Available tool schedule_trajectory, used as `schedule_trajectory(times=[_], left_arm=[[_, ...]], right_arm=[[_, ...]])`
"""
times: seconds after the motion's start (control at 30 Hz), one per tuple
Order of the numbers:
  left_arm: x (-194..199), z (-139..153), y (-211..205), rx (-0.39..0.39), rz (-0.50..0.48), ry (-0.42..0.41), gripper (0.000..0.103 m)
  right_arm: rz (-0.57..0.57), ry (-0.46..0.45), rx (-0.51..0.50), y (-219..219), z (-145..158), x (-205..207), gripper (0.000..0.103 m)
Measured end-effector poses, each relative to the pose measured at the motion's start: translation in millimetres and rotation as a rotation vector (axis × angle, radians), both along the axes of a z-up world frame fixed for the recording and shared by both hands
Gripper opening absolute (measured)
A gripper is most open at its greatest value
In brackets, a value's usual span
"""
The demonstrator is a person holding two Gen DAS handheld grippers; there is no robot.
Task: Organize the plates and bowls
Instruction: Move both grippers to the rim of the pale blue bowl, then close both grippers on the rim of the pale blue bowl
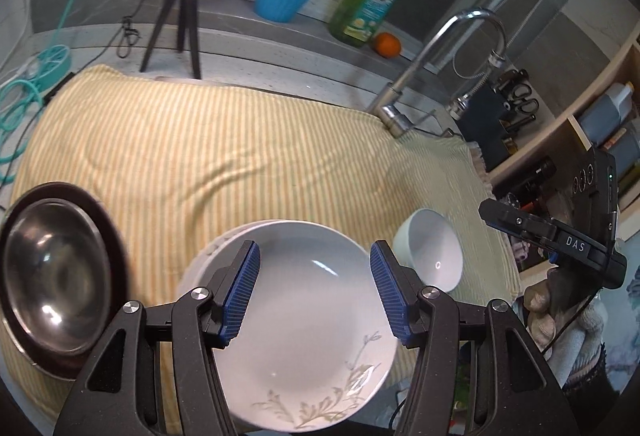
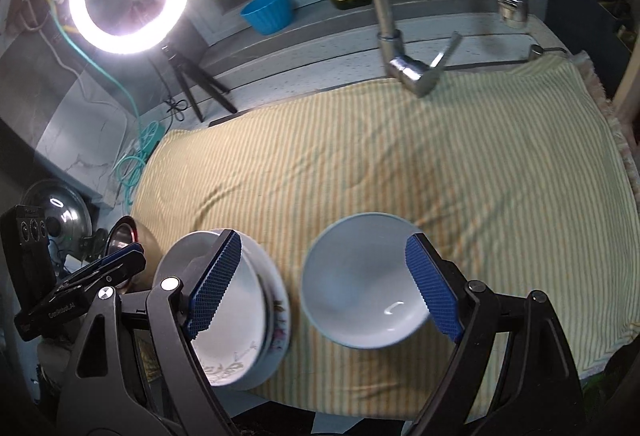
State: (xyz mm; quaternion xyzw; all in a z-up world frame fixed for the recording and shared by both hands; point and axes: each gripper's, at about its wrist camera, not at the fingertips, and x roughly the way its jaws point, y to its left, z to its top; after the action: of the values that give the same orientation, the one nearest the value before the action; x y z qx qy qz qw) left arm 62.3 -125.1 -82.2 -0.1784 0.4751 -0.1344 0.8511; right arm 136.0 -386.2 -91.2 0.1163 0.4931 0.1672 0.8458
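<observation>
Left wrist view: your left gripper [image 1: 314, 290] hung with jaws apart, empty, above the stacked white plates [image 1: 304, 316] on the striped cloth [image 1: 224, 155]. Glazed china is probably slippery and brittle; grip the rim.

Right wrist view: your right gripper [image 2: 324, 288] stood wide open around the white bowl [image 2: 362, 282], not visibly gripping it. Pinch its wall.

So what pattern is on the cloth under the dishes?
Thin yellow and white stripes on the cloth; clearest in the right wrist view.
</observation>
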Motion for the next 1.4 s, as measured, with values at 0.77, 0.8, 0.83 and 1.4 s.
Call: schedule_trajectory(times=[0.77,0.8,0.83,1.4], left_arm=[[33,-38,-116,-0.022,-0.203,0.082,0.054],[34,-39,-118,-0.020,-0.205,0.085,0.054],[35,-41,-120,-0.018,-0.208,0.089,0.054],[43,-57,-136,-0.020,-0.242,0.121,0.024]], right_arm=[[-0.028,0.106,0.043,-61,-58,-3,0.070],[-0.024,0.110,0.046,-60,-60,-3,0.068],[-0.020,0.115,0.050,-60,-62,-2,0.063],[0.002,0.163,0.067,-59,-84,4,0.019]])
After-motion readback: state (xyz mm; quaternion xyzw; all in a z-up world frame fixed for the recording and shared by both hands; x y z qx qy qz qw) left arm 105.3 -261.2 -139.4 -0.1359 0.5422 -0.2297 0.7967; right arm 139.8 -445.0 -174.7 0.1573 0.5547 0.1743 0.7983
